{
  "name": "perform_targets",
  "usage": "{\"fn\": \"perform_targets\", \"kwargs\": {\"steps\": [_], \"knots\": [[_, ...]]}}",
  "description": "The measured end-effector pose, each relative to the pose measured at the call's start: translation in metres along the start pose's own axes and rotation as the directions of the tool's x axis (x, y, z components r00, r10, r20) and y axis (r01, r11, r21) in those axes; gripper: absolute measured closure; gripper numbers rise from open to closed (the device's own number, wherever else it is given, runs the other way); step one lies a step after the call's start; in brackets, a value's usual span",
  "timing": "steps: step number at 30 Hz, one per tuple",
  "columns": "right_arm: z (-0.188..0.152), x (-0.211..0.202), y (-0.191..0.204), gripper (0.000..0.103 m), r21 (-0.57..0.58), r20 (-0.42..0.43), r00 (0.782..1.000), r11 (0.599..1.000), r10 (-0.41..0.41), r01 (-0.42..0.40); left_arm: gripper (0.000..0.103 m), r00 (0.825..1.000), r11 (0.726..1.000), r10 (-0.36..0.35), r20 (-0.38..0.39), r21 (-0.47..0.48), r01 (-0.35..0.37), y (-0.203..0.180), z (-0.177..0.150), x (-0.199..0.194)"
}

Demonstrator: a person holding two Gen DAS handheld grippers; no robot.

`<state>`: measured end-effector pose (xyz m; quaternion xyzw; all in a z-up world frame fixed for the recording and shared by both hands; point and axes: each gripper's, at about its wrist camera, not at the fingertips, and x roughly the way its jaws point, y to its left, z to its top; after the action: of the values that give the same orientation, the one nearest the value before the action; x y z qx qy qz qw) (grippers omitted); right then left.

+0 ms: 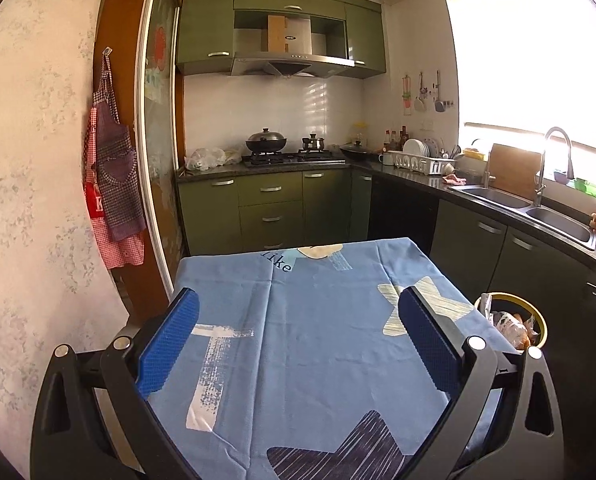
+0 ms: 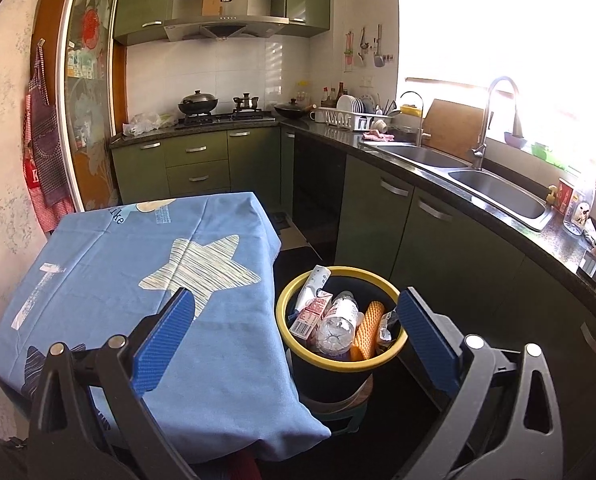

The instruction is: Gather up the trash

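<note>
Trash fills a yellow-rimmed bin standing just beside a table draped in a blue cloth, on the side nearer the sink counter. Inside the bin, a clear plastic bottle lies between a red-and-white carton and an orange ribbed piece, with a white tube leaning against the rim on the side toward the stove. The right gripper hovers above the bin's table-side edge, its jaws spread wide and grasping nothing: one blue pad hangs over the cloth, the other over the bin's far rim. The left gripper hangs over the middle of the table, jaws likewise released and empty, blue pads well apart above the star-printed tablecloth. From the left wrist view the bin shows just off the table's edge toward the sink. Beyond the table, green cabinets carry a stove with a lidded wok.
</note>
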<state>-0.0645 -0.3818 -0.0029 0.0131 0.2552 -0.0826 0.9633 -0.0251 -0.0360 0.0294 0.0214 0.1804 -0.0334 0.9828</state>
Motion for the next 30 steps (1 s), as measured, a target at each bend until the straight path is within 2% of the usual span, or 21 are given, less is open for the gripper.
{"fn": "perform_targets", "kwargs": {"steps": [30], "knots": [[-0.0015, 0.0026, 0.0002, 0.007, -0.001, -0.001, 1.0, 1.0, 0.001, -0.001, 0.005, 1.0, 1.0, -0.01, -0.005, 0.016, 0.01, -0.0052, 0.0015, 0.0045]]}}
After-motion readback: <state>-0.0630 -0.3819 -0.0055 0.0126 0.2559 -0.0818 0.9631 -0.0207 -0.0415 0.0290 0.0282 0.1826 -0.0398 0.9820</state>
